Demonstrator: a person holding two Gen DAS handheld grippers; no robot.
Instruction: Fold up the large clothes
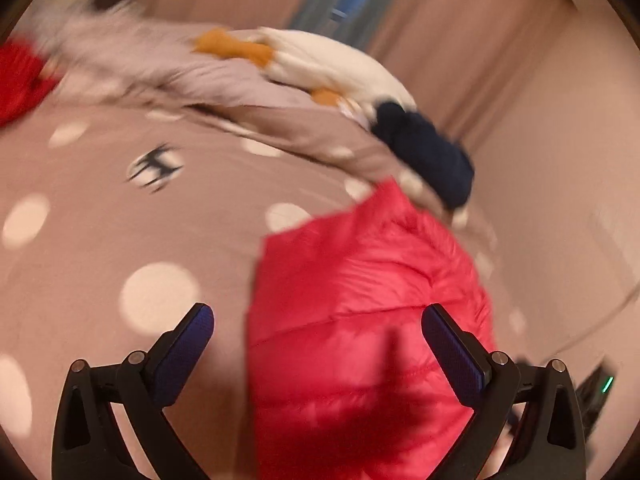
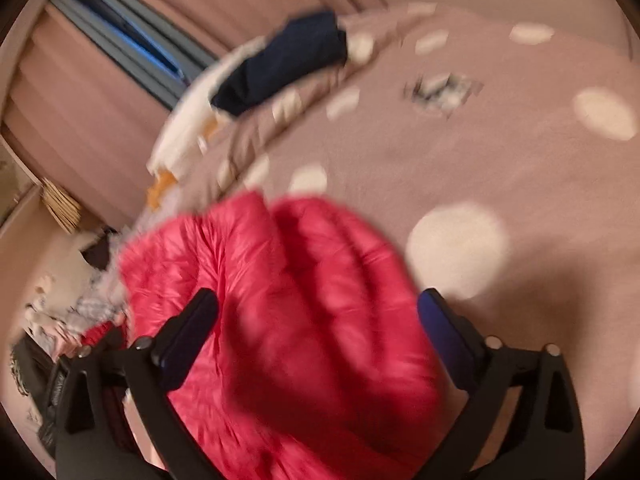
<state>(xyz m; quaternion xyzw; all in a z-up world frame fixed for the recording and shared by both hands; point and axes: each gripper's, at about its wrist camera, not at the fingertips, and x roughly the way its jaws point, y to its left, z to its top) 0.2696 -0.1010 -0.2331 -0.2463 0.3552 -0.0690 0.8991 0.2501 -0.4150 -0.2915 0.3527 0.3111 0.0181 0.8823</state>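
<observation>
Both grippers spread wide over red puffer jacket (image 1: 360, 320) on dotted bedspread (image 1: 120, 240) – left gripper (image 1: 318, 316), right gripper (image 2: 318, 300) hold nothing. Fold looks set down – next probably a fresh garment from the pile (image 1: 160, 64)

We hold our left gripper (image 1: 318, 312) tilted downward, its two black fingers splayed wide with the blue pads (image 1: 454, 354) facing each other and nothing pressed between them. Our right gripper (image 2: 318, 298) points down at much the same slant, its jaws spread just as wide, pads (image 2: 442, 330) touching nothing. Both views are smeared with motion blur. Neither of our hands nor sleeves shows in either view.
</observation>
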